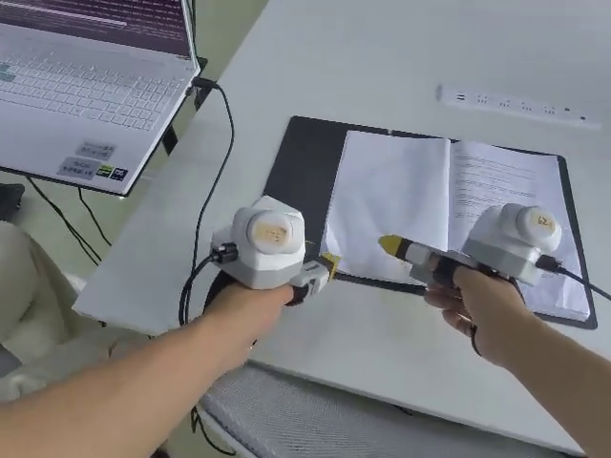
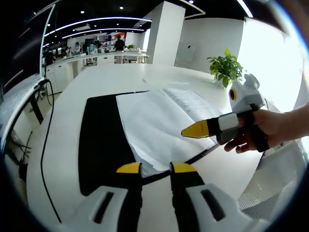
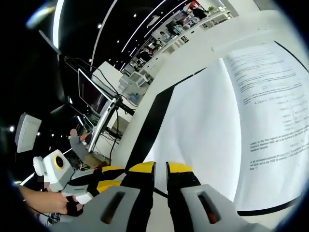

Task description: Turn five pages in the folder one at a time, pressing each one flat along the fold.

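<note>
You are holding the left tongs point(image 2: 156, 168) slightly parted and empty beside the near edge of the open folder point(image 1: 296, 172) on the desk point(image 1: 382, 57), the right tongs point(image 3: 161, 166) closed, empty, over its left page point(image 1: 387, 191).

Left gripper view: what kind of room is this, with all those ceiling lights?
Probably an open-plan office. There are long white desks in the background, an open silver laptop on a stand nearby, and a green potted plant.
</note>
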A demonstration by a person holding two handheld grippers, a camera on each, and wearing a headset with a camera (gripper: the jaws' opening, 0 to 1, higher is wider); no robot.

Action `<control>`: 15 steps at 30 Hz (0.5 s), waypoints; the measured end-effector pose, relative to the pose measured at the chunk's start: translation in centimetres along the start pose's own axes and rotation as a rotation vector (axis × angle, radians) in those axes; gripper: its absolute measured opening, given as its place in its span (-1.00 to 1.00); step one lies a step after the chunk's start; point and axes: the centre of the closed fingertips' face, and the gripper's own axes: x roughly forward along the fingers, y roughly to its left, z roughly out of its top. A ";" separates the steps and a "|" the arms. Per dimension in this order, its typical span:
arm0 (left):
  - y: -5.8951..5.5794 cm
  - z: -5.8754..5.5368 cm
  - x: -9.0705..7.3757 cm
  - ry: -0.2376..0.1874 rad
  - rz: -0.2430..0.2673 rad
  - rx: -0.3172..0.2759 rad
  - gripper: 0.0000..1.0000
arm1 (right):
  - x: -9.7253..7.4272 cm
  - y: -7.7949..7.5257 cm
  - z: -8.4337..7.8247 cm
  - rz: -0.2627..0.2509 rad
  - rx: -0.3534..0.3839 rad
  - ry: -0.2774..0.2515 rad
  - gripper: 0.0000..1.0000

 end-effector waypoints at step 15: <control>0.0 -1.4 4.1 0.072 0.040 0.049 -0.63 | -3.9 -2.4 2.5 -0.035 0.060 -0.064 -0.86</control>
